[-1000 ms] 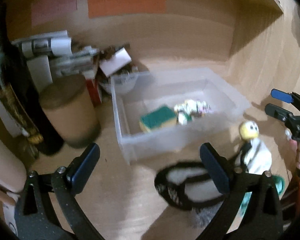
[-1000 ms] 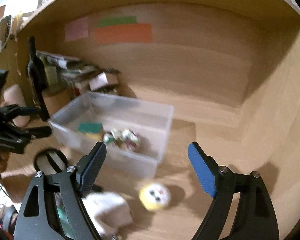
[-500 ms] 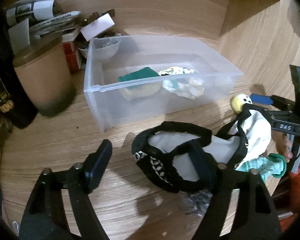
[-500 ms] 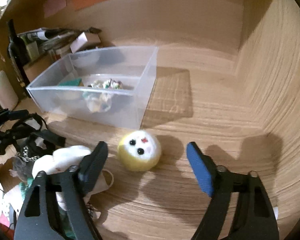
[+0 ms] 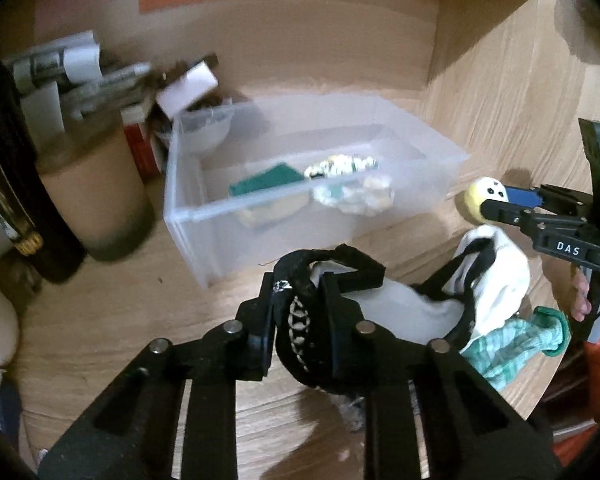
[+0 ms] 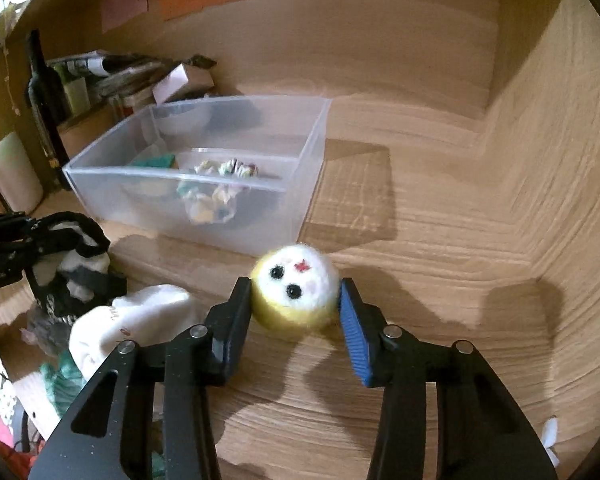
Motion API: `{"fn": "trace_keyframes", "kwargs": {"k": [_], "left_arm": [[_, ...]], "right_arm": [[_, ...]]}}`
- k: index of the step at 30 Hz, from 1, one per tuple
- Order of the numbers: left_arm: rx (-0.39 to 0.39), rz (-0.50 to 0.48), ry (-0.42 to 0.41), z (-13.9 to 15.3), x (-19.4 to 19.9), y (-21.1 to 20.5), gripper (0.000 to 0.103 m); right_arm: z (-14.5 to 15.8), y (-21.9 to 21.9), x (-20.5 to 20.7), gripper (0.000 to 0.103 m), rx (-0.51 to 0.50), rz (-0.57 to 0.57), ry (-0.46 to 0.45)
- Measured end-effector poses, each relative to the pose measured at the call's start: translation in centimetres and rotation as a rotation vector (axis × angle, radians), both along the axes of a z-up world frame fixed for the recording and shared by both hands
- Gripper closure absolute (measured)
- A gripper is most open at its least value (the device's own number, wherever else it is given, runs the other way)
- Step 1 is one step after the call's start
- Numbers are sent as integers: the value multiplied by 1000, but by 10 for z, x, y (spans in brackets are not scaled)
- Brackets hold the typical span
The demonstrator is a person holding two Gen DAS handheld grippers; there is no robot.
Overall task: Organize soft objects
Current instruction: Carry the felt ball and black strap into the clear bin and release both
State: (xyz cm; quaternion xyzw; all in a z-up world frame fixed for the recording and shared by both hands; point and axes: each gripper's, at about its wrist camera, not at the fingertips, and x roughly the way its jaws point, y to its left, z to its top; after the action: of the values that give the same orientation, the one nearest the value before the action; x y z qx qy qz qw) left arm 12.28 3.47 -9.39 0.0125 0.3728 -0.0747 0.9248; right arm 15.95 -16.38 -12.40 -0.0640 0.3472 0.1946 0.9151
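- Left gripper [image 5: 298, 310] clamped on black band [image 5: 296, 320].
- Right gripper [image 6: 296, 308] pinching ball [image 6: 296, 292] on desk [image 6: 440, 240].
- Sponge [image 5: 266, 184] lying in bin [image 5: 188, 216].

Wooden shelf [image 6: 440, 216] carries clear bin [image 6: 300, 184], plush ball [image 6: 296, 292], white sock [image 6: 140, 320], bottle [image 6: 44, 92].

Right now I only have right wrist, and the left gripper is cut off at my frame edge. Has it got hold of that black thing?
Observer: Yes. The left gripper is shut on the black strap of the black-and-white fabric piece.
Operator: Is anything tangled with it?
Observer: Another black strap runs over the white sock, so the sock may come along.
Operator: What's behind the bin on your side?
Observer: A white bowl sits just behind the far left corner of the clear bin.
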Motion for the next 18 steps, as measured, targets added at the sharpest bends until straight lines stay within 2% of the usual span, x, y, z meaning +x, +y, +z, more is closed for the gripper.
{"fn": "trace_keyframes", "kwargs": {"k": [8, 18], "left_arm": [[4, -7, -100, 41, -3, 2, 83], [-6, 49, -244, 90, 8, 7, 83]], "right_arm": [[34, -2, -13, 63, 47, 12, -109], [71, 14, -17, 63, 118, 69, -213]]}}
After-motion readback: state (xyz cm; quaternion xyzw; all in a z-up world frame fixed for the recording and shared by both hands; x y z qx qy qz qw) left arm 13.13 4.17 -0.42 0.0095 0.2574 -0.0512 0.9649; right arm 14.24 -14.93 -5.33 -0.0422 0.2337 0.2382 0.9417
